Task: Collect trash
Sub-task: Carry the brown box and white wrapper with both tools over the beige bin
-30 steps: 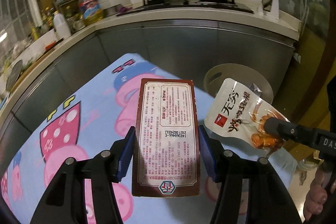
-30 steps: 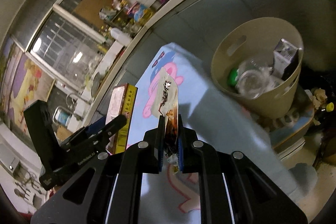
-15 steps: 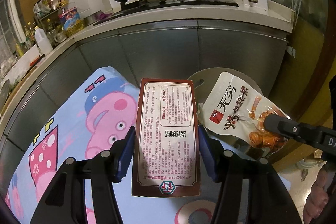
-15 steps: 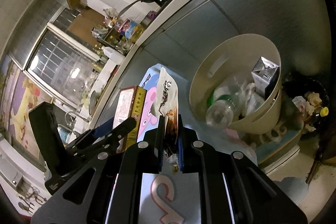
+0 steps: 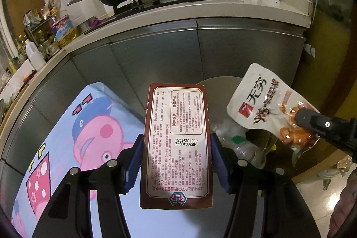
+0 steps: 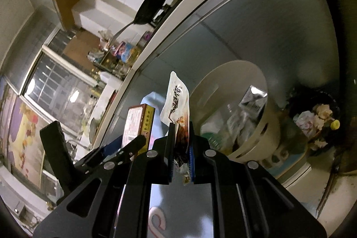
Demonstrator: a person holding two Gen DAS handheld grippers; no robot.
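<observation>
In the left wrist view, the left gripper (image 5: 176, 156) holds a flat brown carton (image 5: 177, 137) by its long edges, fingers (image 5: 133, 162) spread about halfway, above the cartoon-print bench (image 5: 73, 131) near the beige bin (image 5: 215, 84); it looks light and stiff but crushable, so its edges suit gripping. In the right wrist view, the right gripper (image 6: 181, 148), nearly shut, pinches a limp, likely slippery snack pouch (image 6: 177, 102) by its bottom seam beside the bin (image 6: 225, 73).
</observation>
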